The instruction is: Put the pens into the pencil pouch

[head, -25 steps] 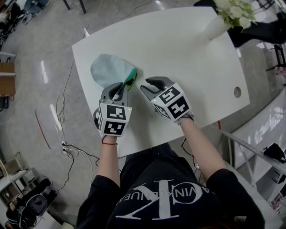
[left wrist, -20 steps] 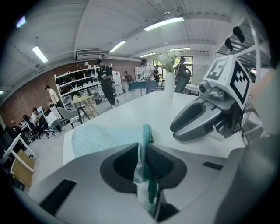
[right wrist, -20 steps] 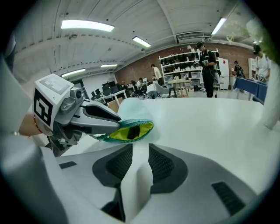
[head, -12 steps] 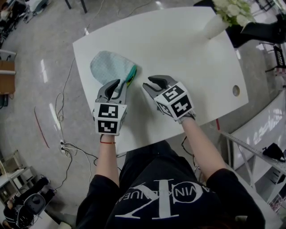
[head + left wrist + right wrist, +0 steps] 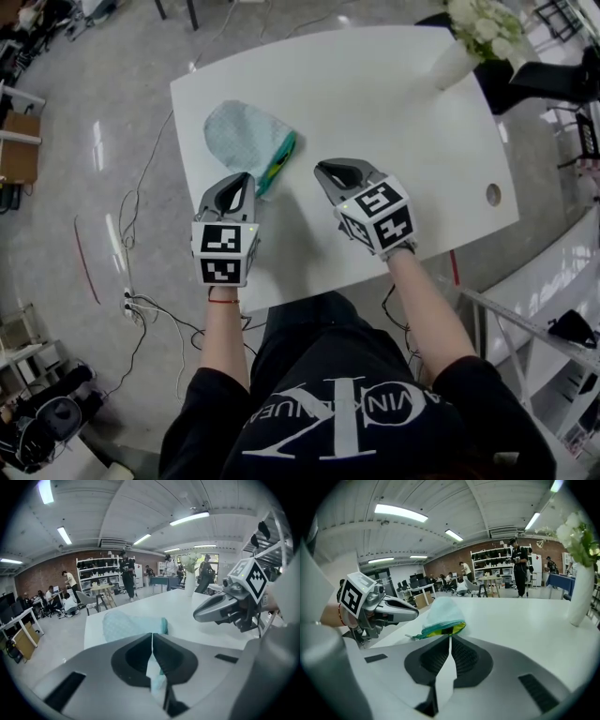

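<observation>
A pale blue pencil pouch (image 5: 246,137) lies on the white table (image 5: 375,103), its green and yellow mouth (image 5: 280,160) facing my grippers. Coloured ends show inside the mouth (image 5: 443,629); no loose pen is in view. My left gripper (image 5: 242,181) hovers just short of the pouch (image 5: 133,624), shut and empty (image 5: 152,635). My right gripper (image 5: 334,172) hangs to the right of the mouth. Its jaws are closing with nothing between them, and the tips meet (image 5: 450,638). Each gripper shows in the other's view: the right gripper (image 5: 220,609) and the left gripper (image 5: 393,611).
A white vase of flowers (image 5: 461,49) stands at the table's far right corner. A round cable hole (image 5: 493,194) sits near the right edge. Cables (image 5: 141,309) trail on the floor at left. People and shelves stand far behind the table.
My left gripper has drawn back from the pouch's mouth, opened briefly and shut again. My right gripper has lifted a little and its jaws have come together.
</observation>
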The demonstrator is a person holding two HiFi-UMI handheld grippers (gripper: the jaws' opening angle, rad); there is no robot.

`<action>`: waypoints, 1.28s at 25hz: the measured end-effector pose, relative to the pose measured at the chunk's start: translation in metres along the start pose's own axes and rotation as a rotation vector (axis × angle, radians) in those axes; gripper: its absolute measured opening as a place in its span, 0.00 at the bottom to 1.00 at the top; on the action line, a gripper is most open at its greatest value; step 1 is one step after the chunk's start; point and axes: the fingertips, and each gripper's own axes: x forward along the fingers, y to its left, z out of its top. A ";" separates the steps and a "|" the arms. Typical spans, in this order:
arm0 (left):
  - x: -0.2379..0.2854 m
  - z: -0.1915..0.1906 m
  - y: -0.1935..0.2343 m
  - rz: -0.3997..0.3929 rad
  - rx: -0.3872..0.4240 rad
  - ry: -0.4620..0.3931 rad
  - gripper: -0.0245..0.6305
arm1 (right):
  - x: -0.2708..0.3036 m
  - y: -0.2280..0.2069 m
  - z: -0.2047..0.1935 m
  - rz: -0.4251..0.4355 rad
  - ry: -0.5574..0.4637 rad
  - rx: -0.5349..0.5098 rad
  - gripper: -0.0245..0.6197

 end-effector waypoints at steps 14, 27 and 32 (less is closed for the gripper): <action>-0.074 0.013 0.015 0.095 -0.150 -0.201 0.04 | -0.063 0.014 0.033 -0.042 -0.184 -0.073 0.05; -0.148 0.043 0.025 0.206 -0.153 -0.396 0.04 | -0.110 0.041 0.069 -0.030 -0.338 -0.110 0.05; -0.176 0.049 0.032 0.241 -0.176 -0.454 0.04 | -0.126 0.050 0.081 -0.026 -0.381 -0.122 0.05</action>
